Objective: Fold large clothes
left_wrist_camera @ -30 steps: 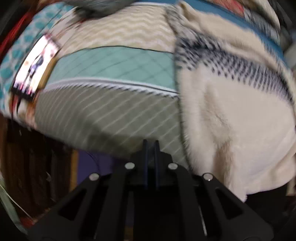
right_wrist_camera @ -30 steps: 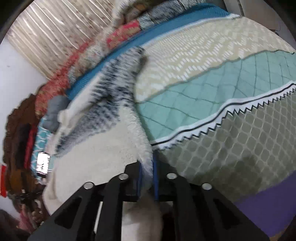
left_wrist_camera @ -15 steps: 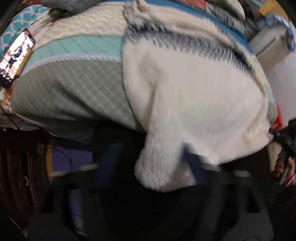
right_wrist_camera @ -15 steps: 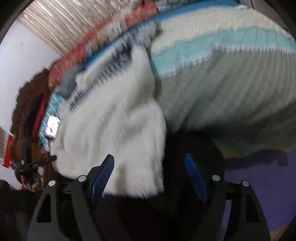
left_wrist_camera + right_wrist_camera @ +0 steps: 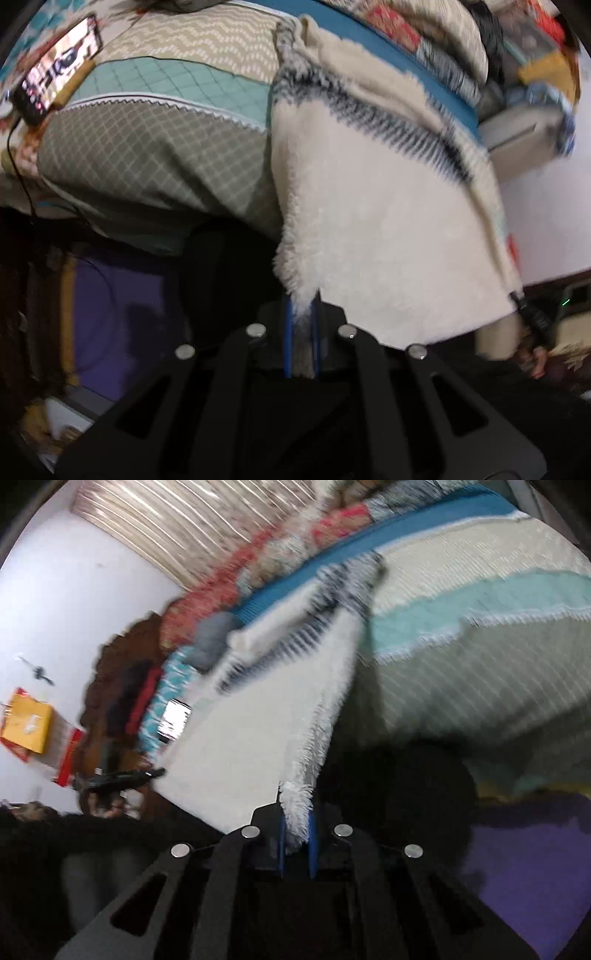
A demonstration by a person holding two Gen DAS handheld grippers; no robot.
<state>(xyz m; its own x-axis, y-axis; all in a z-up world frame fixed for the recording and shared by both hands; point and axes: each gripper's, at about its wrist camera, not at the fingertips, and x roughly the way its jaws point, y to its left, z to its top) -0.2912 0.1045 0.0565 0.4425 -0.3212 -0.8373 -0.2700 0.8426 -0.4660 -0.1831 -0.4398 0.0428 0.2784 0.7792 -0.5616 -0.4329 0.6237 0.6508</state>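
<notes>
Both grippers are now clamped on the hem of a cream fleece garment (image 5: 384,229), where half a second earlier their blue pads stood wide apart with the fabric loose between them. The left gripper (image 5: 301,325) pinches one fluffy lower corner between its pads, and the right gripper (image 5: 295,830) pinches the other corner, a tuft of white pile standing up out of its narrow gap. From each grip the garment runs up and away, stretched in a broad sheet that has come up off the bed's front edge; a second ago it lay flat on the cover. Beyond the left gripper, to its right, the other gripper's black tip and the hand (image 5: 532,354) holding it show at the garment's far corner; from the right gripper, the left one and its hand (image 5: 110,794) appear out to the left. Farther along, a band of dark blue-black zigzag pattern (image 5: 399,125) crosses the garment, whose upper end rests on the bed. The bedcover (image 5: 155,155) beneath is quilted in bands of grey-green lattice, teal and beige chevron, with a blue border beyond. Ahead and left of the left gripper a lit phone (image 5: 59,85) lies on the bed. Behind the bed are patterned cushions (image 5: 295,546), a ribbed curtain (image 5: 177,531) and a white wall (image 5: 74,605); purple floor (image 5: 532,878) shows below the right gripper, to its right.
</notes>
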